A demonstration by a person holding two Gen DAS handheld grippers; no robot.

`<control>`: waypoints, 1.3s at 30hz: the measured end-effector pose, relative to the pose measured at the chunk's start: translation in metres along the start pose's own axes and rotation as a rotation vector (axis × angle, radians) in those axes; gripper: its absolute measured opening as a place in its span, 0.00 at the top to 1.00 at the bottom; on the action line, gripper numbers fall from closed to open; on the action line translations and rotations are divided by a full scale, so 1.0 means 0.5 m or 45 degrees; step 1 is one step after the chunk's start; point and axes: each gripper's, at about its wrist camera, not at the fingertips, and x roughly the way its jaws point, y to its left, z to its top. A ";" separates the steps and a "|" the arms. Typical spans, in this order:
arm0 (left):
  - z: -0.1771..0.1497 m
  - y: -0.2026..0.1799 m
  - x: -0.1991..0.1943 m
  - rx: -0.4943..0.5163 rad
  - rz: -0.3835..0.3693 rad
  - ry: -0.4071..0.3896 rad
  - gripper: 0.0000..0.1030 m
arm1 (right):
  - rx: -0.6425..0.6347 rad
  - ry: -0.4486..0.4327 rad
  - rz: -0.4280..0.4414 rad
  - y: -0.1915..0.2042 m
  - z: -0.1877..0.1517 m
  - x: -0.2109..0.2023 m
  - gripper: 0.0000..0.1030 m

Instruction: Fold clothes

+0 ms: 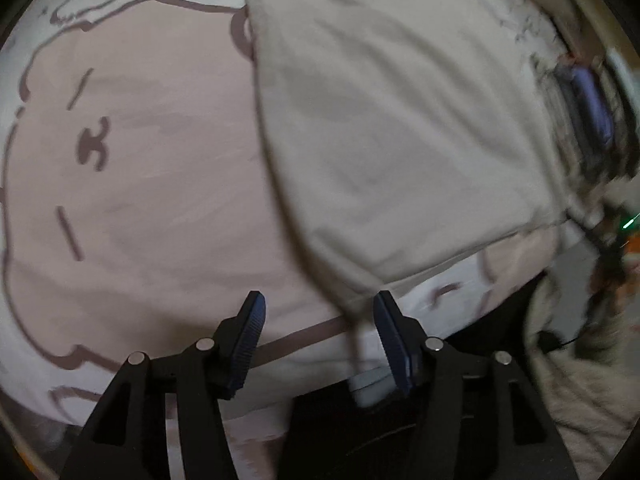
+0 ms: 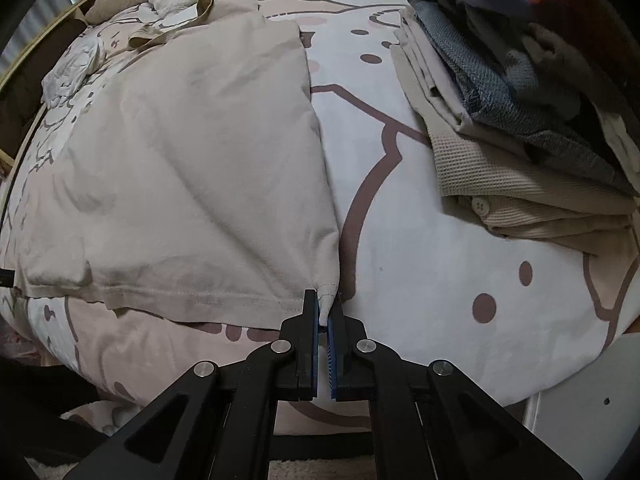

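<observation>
- Right gripper (image 2: pixel 324 312), nearest the right wrist lens, was clenched on the near right hem corner of the beige shirt (image 2: pixel 180 168); a small tuft of fabric showed between its closed jaws.
- Left gripper (image 1: pixel 318 324) stood released, jaws wide apart with nothing between them, poised over the bedsheet (image 1: pixel 120 160) just beside the shirt's (image 1: pixel 392 120) near left corner.
- Shirt lay spread flat on the bed, hem toward the cameras and collar toward the far side; the hem line ran roughly straight, with slight wrinkles across the body.
- Progress, as judged: the garment appeared laid out but not yet folded, since no doubled-over panel was visible; only one of the two hem corners was held.
- Remaining, as judged: the left claw would need to take the other corner before any fold could be carried over, and the finished piece would then belong on the pile.
- Stack of folded clothes (image 2: pixel 512 128) sat on the sheet well apart to the right, suggesting several garments were already done.
- White cloth (image 2: pixel 72 68) lay crumpled at the far left of the bed; whether it awaited folding could not be told.
</observation>
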 end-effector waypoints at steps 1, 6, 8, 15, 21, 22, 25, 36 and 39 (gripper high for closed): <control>0.003 -0.001 -0.002 -0.012 -0.022 -0.005 0.42 | -0.002 0.002 0.001 0.004 0.000 -0.001 0.97; 0.016 -0.015 -0.004 -0.060 -0.075 -0.013 0.38 | 0.009 0.003 0.009 0.003 0.006 -0.001 0.97; 0.016 -0.014 0.016 -0.080 -0.038 0.018 0.38 | 0.014 0.002 0.012 0.004 0.006 0.000 0.97; -0.007 -0.049 -0.018 0.065 0.090 -0.002 0.97 | 0.010 -0.059 0.002 0.008 0.011 -0.024 0.97; -0.033 -0.049 -0.176 0.019 0.098 -0.150 0.97 | -0.099 -0.172 0.017 0.022 0.033 -0.124 0.97; -0.038 -0.050 -0.191 0.018 0.120 -0.146 0.97 | -0.124 -0.178 0.023 0.027 0.037 -0.140 0.97; -0.055 -0.054 -0.212 0.017 0.172 -0.086 0.97 | -0.215 -0.185 0.018 0.050 0.041 -0.180 0.97; -0.030 -0.005 0.024 0.028 0.318 0.262 0.94 | -0.283 0.021 -0.113 0.071 0.000 -0.020 0.97; -0.028 0.004 0.043 0.049 0.311 0.296 0.92 | -0.271 0.079 -0.138 0.064 -0.021 0.021 0.97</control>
